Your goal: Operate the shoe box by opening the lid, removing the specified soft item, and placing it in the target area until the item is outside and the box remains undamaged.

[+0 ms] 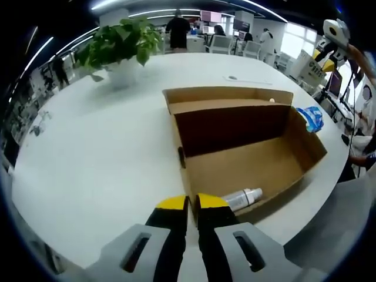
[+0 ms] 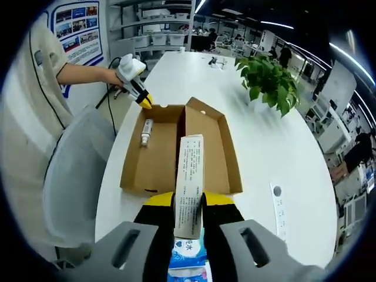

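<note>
While the brown shoe box [image 2: 176, 150] sits open on the white tabletop [image 1: 100, 153], the right claw [image 2: 189, 202] grasps a soft pack [image 2: 190, 188] between its yellow-tipped jaws. The pack is outside the box, held up just past its near end. It has a white face with many small lines of print that are too tiny to read, and a blue and white bottom part with some large characters, partly hidden by the jaws. In the left gripper view, the left claw [image 1: 192, 204] is clenched on the box's near wall, with the thin card edge standing between its two yellow tips. In the right gripper view, the same claw [image 2: 144, 101] shows at the far end of the box, held by a person's hand [image 2: 111, 75]. Inside the box lies a small white bottle [image 1: 242, 198] on its side, close to the wall the left claw grips. The lid [image 1: 226, 94] is folded back flat on the far side. A green plant [image 1: 120, 41] in a white pot stands farther back on the tabletop. A blue and white pack [image 1: 310, 117] shows just past the right end of the box in the left gripper view. A flat white strip [image 2: 278, 205] lies on the tabletop beside the box.
</note>
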Demonstrator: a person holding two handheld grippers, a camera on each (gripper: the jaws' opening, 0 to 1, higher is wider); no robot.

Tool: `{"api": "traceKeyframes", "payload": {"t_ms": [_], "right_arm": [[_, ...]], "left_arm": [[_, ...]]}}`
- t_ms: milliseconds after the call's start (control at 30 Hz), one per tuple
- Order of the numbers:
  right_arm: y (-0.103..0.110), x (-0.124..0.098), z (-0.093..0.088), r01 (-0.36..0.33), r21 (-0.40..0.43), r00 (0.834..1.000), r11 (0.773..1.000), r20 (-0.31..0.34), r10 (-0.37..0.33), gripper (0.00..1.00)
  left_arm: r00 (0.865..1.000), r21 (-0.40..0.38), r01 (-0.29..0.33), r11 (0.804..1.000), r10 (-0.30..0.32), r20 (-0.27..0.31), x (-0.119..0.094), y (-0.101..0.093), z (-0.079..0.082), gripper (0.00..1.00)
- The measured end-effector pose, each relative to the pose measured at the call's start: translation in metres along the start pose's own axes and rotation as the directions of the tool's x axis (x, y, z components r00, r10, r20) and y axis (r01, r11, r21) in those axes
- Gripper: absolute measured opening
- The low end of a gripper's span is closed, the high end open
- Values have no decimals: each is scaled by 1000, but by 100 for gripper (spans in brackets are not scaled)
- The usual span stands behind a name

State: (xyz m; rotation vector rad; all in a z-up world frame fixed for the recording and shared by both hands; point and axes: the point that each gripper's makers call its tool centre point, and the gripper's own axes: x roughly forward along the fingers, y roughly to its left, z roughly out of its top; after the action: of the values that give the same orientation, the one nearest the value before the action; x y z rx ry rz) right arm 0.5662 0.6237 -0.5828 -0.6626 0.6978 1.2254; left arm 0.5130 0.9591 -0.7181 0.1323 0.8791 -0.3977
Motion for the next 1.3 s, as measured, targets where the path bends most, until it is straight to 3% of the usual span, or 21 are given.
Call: {"api": "traceKeyframes", "payload": {"t_ms": [833, 1300], "right_arm": [[-27, 6, -83, 19, 52, 992, 998, -125, -13, 15], [-46, 4, -132, 34, 58, 980, 998, -199, -22, 15]], "left_arm": [[1000, -7, -4, 1000, 4, -22, 3, 0, -1, 3], [999, -14, 0, 1000, -1, -34, 5, 0, -2, 4]]}}
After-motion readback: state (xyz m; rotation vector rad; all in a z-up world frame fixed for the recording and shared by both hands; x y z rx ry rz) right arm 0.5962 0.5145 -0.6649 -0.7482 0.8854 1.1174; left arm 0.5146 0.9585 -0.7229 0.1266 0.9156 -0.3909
